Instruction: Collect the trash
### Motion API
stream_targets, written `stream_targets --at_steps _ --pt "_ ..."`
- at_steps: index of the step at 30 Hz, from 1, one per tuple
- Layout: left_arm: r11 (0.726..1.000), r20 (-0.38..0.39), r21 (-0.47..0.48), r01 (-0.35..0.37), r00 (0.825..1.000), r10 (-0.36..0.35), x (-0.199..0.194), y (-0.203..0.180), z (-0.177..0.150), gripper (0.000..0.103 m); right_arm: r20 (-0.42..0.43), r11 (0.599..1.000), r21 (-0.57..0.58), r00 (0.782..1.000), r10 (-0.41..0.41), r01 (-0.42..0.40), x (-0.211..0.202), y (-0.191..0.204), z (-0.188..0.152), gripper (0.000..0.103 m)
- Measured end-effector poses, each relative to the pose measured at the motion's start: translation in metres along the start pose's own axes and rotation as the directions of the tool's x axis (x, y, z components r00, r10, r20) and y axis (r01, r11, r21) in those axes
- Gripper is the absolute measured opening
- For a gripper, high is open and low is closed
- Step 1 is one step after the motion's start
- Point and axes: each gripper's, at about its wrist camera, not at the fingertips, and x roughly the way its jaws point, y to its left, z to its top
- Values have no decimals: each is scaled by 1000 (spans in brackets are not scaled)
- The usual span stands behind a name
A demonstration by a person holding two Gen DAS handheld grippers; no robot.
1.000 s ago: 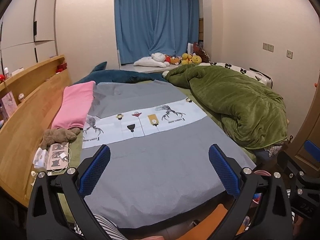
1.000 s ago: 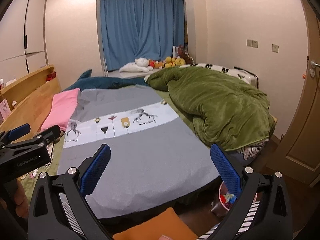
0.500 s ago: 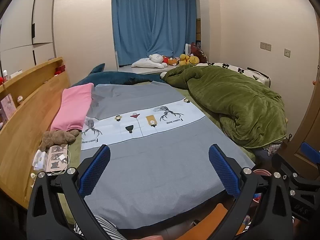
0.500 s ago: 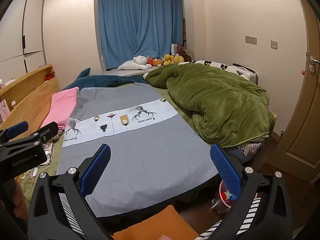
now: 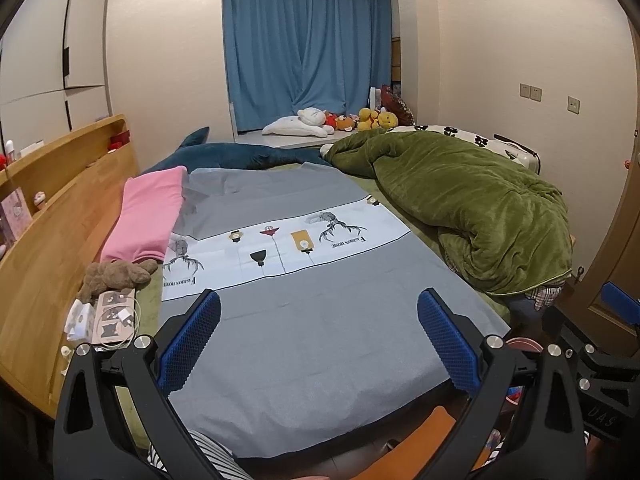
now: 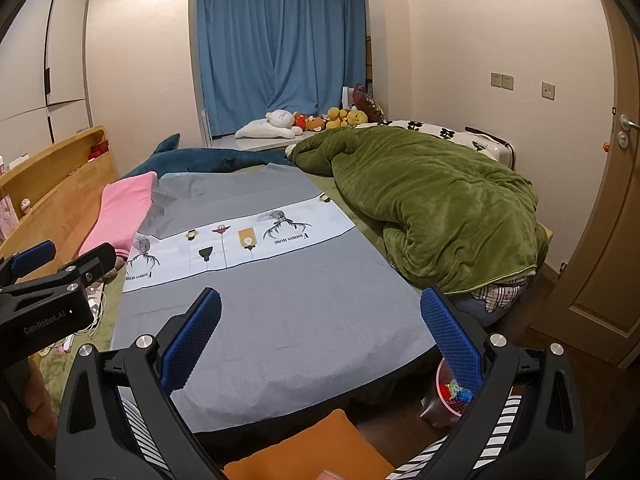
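My left gripper hangs open over the near end of the grey bedspread, with nothing between its blue pads. Open and empty too, my right gripper hovers over the same end of the bed. White wrappers and a flat carton with a cable lie by the wooden headboard, left of the spread. A pink bin with colourful scraps stands on the floor at the bed's near right corner; its rim peeks out behind my left gripper's right finger.
A green duvet is heaped along the right side. A pink pillow, a brown plush and a blue shark plush lie at the left. A door is at the right; an orange cushion sits below.
Both grippers have stayed open. The views have drifted slightly, so a little more of the door and floor shows in the right wrist view.
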Motion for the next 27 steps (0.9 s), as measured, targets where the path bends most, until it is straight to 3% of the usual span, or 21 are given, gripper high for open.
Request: stream_targets --at_steps 27 --pt "1000 4 7 22 1000 -22 -5 -9 -2 96 -7 1000 4 1000 -11 11 2 -6 0 98"
